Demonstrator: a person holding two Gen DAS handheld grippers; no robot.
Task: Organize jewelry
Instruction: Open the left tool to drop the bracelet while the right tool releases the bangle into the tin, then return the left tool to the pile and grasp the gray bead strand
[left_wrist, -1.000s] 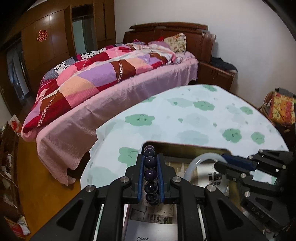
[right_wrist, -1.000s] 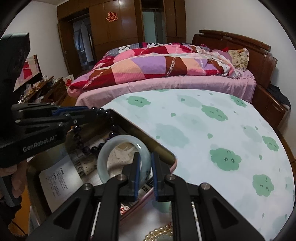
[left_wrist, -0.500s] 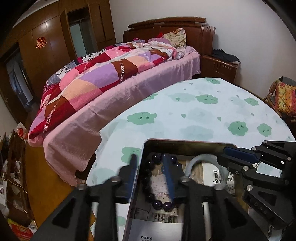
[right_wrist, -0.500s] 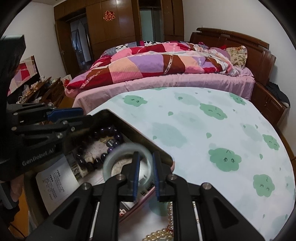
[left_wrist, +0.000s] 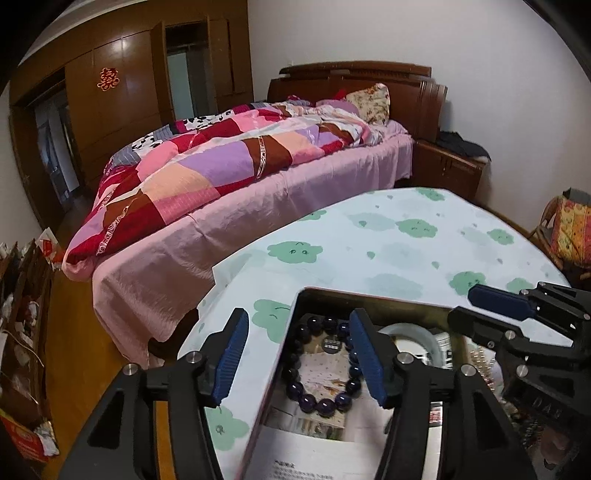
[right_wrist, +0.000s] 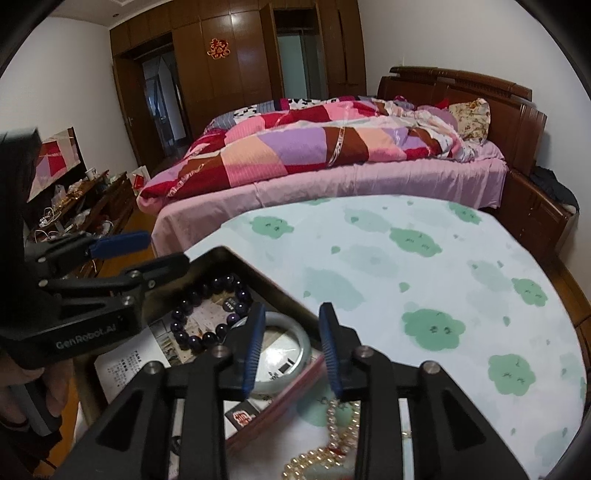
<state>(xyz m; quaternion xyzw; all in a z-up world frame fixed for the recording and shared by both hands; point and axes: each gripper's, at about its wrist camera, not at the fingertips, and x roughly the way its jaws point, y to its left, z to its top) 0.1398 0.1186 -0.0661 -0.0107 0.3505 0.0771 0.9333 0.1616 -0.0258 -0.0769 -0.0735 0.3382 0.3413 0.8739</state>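
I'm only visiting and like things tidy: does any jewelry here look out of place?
Yes. The dark purple bead bracelet and pale green jade bangle lie inside the paper-lined metal box, but a cream pearl necklace sprawls loosely on the cloud-print tablecloth beside the box. Both tongs are open, holding nothing.

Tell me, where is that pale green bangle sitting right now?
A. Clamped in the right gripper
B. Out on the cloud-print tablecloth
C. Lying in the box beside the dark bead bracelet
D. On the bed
C: the pale green bangle lies flat in the box next to the dark bead bracelet, and the right gripper above it is open, holding nothing.
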